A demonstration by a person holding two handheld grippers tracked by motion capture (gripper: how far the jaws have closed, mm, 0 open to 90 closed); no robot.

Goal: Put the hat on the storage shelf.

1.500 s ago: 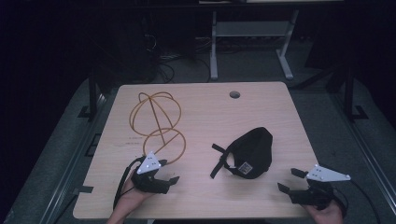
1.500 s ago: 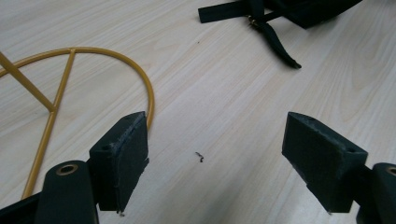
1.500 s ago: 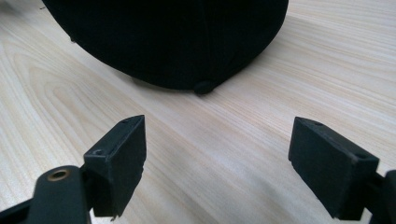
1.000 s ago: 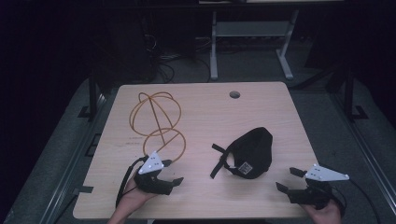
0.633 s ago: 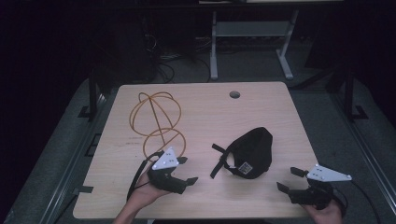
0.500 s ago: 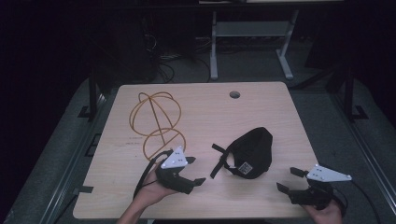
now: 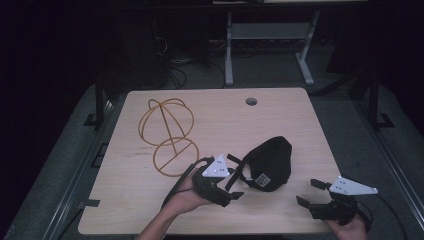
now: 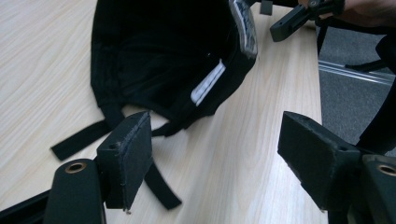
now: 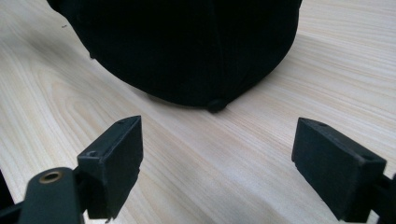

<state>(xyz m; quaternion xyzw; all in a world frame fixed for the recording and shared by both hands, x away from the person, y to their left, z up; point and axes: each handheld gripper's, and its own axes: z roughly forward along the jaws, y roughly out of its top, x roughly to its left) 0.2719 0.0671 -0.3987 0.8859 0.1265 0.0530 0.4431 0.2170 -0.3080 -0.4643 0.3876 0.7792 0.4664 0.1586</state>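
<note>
Black cap (image 7: pixel 270 162) sitting on the light wood worktop (image 7: pixel 300 125), a bit right of centre, toward the near edge. Opening facing the left gripper (image 7: pixel 236 176), w/ the white inside label (image 8: pixel 208 83) and loose black straps (image 8: pixel 79 137) showing in the left gripper view.

Left gripper hovering just beside the cap's strap side, fingers (image 8: pixel 126 158) spread wide, released, gripping nothing. One strap lying on the wood right by the left finger; can't tell if touching.

Right gripper (image 7: pixel 307 192) sitting near the front edge, to the right of the cap and apart from it. Fingers (image 9: pixel 114 154) also wide apart, nothing between them but bare wood grain. Looking at the cap's rounded crown w/ its top button (image 9: pixel 215 104) resting against the worktop, per the right gripper view.

Gold wire frame (image 7: pixel 167 132) w/ round loops lying well to the left of the cap, toward the far side. Round cable hole (image 7: pixel 251 101) beyond the cap, near the back edge.
</note>
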